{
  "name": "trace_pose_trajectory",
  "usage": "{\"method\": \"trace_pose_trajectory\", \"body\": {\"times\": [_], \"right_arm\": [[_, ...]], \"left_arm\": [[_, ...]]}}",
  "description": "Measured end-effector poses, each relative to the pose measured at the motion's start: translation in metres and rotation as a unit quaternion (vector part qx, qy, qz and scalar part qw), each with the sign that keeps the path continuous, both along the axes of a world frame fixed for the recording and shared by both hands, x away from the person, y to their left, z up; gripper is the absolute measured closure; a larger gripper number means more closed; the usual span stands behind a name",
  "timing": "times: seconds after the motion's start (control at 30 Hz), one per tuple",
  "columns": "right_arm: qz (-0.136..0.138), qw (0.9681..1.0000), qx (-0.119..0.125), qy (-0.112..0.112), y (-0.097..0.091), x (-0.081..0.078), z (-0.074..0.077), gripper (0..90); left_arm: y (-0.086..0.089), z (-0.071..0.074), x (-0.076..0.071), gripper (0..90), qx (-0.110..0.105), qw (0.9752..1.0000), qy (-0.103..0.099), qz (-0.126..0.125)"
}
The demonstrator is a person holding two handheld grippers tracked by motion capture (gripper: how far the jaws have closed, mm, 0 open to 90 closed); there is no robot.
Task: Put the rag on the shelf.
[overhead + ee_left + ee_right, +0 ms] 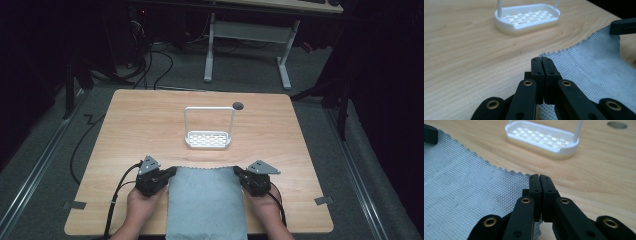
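A grey mesh cloth (206, 200) lies at the near middle of the wooden table (140, 125), its near end hanging over the front edge. My left gripper (172, 173) is shut on the cloth's far left corner, and my right gripper (238, 173) on its far right corner. In the left gripper view the jaws (541, 59) meet with the cloth (594, 67) pinched between them and slightly lifted. The right gripper view shows the same: closed jaws (539, 177) on the cloth's (461, 190) edge.
A white slotted rack (207, 139) with a tall loop handle stands beyond the cloth at mid-table, also in the gripper views (527, 17) (541, 138). A round hole (238, 105) sits in the tabletop behind it. Bare wood lies to either side.
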State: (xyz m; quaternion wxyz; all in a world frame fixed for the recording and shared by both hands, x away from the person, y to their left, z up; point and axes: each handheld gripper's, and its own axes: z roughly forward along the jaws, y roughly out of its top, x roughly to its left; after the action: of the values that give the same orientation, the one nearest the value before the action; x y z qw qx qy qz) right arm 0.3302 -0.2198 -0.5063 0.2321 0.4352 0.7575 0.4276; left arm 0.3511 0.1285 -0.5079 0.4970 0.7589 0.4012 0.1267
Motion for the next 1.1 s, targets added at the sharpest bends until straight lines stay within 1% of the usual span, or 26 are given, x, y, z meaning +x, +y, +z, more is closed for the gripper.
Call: {"method": "trace_pose_trajectory", "body": {"times": [0.07,0.1,0.13,0.17,0.2,0.23,0.27,0.3,0.37,0.4,0.43,0.47,0.53,0.63,0.67,0.73,0.8,0.83,0.93,1.1], "right_arm": [[-0.001,0.9999,0.010,-0.013,-0.001,-0.004,0.007,89.2],[-0.002,0.9994,0.020,-0.027,-0.002,-0.007,0.014,89.2],[-0.002,0.9994,0.020,-0.027,-0.002,-0.007,0.014,89.2],[-0.004,0.9992,0.021,-0.034,-0.002,-0.009,0.017,89.3],[-0.007,0.9985,0.025,-0.049,-0.002,-0.011,0.024,89.4],[-0.009,0.9981,0.031,-0.052,-0.002,-0.011,0.027,89.4],[-0.009,0.9981,0.031,-0.052,-0.002,-0.011,0.027,89.4],[-0.010,0.9980,0.036,-0.051,-0.002,-0.011,0.030,89.4],[-0.011,0.9973,0.040,-0.061,-0.001,-0.011,0.036,89.5],[-0.008,0.9971,0.040,-0.065,0.000,-0.010,0.039,89.4],[-0.008,0.9964,0.041,-0.074,0.002,-0.009,0.044,89.5],[-0.008,0.9964,0.041,-0.074,0.002,-0.009,0.044,89.5],[-0.008,0.9955,0.042,-0.085,0.002,-0.009,0.049,89.5],[-0.010,0.9941,0.051,-0.095,0.001,-0.007,0.057,89.5],[-0.010,0.9936,0.049,-0.102,0.001,-0.006,0.060,89.5],[-0.012,0.9923,0.053,-0.112,-0.001,-0.004,0.067,89.5],[-0.016,0.9908,0.056,-0.122,-0.002,-0.003,0.074,89.5],[-0.016,0.9901,0.061,-0.126,-0.003,-0.002,0.078,89.5],[-0.020,0.9880,0.063,-0.139,-0.005,0.001,0.088,89.5],[-0.023,0.9845,0.073,-0.158,-0.007,0.004,0.103,89.4]], "left_arm": [[0.002,0.005,-0.003,89.1,-0.010,0.9999,-0.014,0.003],[0.002,0.007,-0.004,89.1,-0.013,0.9997,-0.019,0.004],[0.003,0.009,-0.005,89.1,-0.017,0.9996,-0.024,0.004],[0.004,0.011,-0.006,89.2,-0.020,0.9993,-0.030,0.004],[0.004,0.013,-0.006,89.3,-0.026,0.9991,-0.034,0.006],[0.005,0.016,-0.006,89.4,-0.035,0.9987,-0.035,0.007],[0.005,0.018,-0.006,89.4,-0.042,0.9984,-0.037,0.009],[0.004,0.021,-0.006,89.5,-0.043,0.9982,-0.041,0.009],[0.003,0.028,-0.005,89.5,-0.037,0.9977,-0.056,0.009],[0.003,0.032,-0.004,89.5,-0.038,0.9973,-0.062,0.008],[0.003,0.037,-0.003,89.5,-0.042,0.9967,-0.069,0.009],[0.003,0.037,-0.003,89.6,-0.042,0.9967,-0.069,0.009],[0.003,0.042,-0.001,89.7,-0.045,0.9959,-0.078,0.009],[0.003,0.049,0.003,89.7,-0.056,0.9946,-0.087,0.010],[0.003,0.051,0.005,89.7,-0.055,0.9942,-0.092,0.010],[0.002,0.057,0.007,89.8,-0.056,0.9929,-0.104,0.012],[0.001,0.064,0.009,89.8,-0.063,0.9916,-0.112,0.013],[0.001,0.067,0.010,89.8,-0.064,0.9911,-0.115,0.013],[-0.001,0.077,0.013,89.8,-0.069,0.9891,-0.129,0.012],[-0.002,0.095,0.016,89.9,-0.076,0.9850,-0.154,0.011]]}}
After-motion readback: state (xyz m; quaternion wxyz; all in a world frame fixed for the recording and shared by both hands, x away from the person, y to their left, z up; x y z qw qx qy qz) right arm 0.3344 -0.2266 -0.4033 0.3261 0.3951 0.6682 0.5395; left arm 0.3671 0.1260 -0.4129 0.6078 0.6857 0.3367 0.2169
